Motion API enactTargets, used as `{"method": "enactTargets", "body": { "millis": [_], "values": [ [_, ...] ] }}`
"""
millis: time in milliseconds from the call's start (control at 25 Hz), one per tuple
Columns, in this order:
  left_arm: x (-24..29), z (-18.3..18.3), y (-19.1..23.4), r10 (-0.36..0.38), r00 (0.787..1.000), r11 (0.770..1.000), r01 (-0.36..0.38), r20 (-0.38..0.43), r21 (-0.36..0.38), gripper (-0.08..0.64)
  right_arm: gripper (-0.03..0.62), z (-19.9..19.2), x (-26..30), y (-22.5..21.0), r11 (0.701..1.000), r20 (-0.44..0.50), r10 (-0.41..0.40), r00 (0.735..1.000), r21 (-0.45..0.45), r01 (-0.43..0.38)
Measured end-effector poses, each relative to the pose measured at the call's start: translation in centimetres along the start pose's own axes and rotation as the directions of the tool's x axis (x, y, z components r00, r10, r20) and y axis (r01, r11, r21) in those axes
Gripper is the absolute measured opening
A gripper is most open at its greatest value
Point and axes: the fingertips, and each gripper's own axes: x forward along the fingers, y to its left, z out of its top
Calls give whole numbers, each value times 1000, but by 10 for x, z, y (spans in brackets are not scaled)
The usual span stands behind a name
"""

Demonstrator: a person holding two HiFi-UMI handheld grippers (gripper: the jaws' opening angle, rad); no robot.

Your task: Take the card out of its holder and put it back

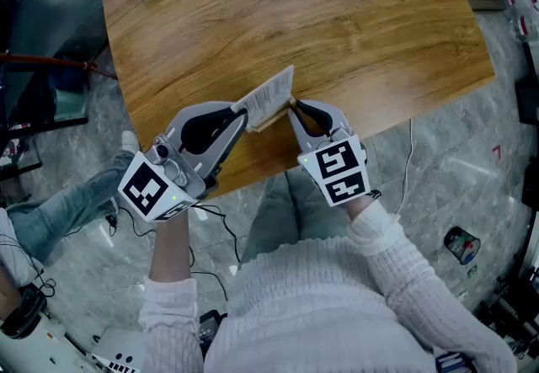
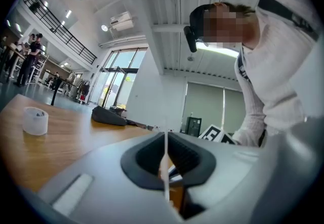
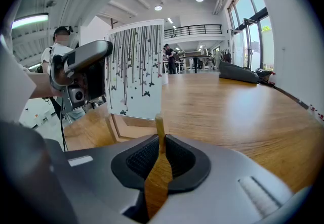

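With the left gripper (image 1: 245,115) pinching the white streak-patterned card (image 1: 268,93) at six o'clock on the wooden table (image 1: 337,26) and the right gripper (image 1: 293,107) clamping the thin wooden holder (image 3: 124,129), best slide the card straight, untwisted.

Bright daylight, fisheye-warped, soft foreground blur.

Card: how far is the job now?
Done: both pieces are gripped. In hand: the left tool pinches the card, the right tool the wooden holder, card edge at the holder. Remaining: seat the card, release. Whether it already came out, I cannot tell.
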Motion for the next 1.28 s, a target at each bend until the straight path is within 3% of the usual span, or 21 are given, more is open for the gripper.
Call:
{"method": "enactTargets", "body": {
  "millis": [240, 480, 680, 960, 1280],
  "values": [
    [0, 0, -8, -86, 996, 996, 85, 11, 38, 20, 35, 0, 1, -1, 1000, -1, 4, 1000, 0, -4],
    [-2, -6, -11, -127, 991, 990, 129, -42, 52, 20, 35, -1, 0, 0, 1000, -3, 8, 1000, -3, -8],
    [-3, -4, -6, -113, 993, 993, 113, 11, 22, 20, 35, -2, 0, -1, 1000, -4, 5, 1000, -2, -5],
    [-8, -15, -3, -65, 998, 998, 66, 12, -13, 21, 35, -2, 1, -1, 1000, -3, 3, 1000, 0, -3],
    [-11, -46, -2, -32, 996, 998, 28, -85, -51, 21, 37, 0, 3, 0, 1000, -4, 0, 1000, 6, 0]
  ]
}}
